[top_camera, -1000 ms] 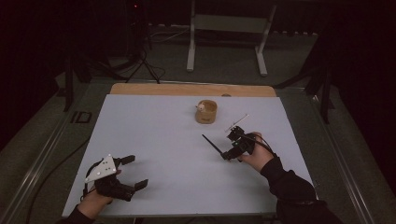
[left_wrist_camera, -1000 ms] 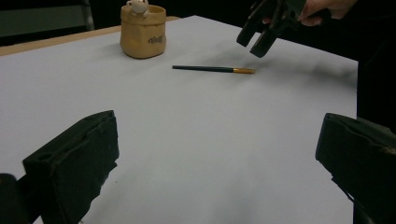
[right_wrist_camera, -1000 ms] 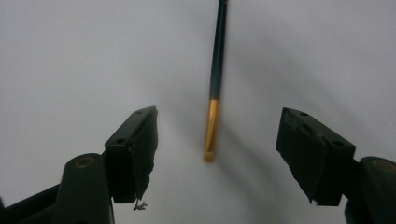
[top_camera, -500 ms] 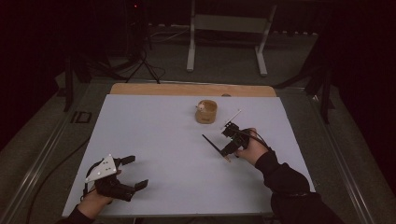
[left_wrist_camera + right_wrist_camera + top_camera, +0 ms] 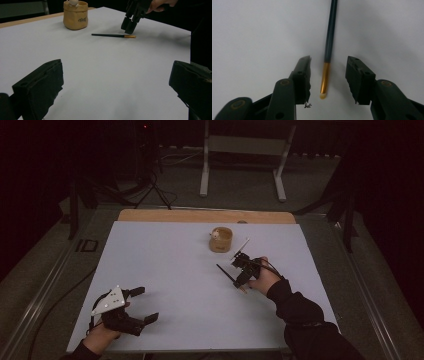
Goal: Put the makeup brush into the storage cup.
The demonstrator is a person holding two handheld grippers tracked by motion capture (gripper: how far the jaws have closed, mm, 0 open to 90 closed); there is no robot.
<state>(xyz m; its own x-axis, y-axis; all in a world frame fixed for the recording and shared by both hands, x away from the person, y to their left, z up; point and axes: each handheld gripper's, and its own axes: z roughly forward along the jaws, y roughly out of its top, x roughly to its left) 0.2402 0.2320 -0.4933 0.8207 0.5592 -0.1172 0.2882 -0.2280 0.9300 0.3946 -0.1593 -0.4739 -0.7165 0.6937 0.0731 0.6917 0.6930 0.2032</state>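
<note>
right gripper (image 5: 328,75) jaws, just closing, straddle the gold end of a thin dark-green pencil (image 5: 329,45) on the white table (image 5: 165,265) — not yet touching; left gripper (image 5: 142,305) spread wide.

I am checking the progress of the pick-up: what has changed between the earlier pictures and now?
The right gripper has moved closer over the pencil, and its jaws have just been closing around the gold end without pressing on it yet. The pencil lies flat on the table. The left gripper and the cup stayed where they were.
</note>
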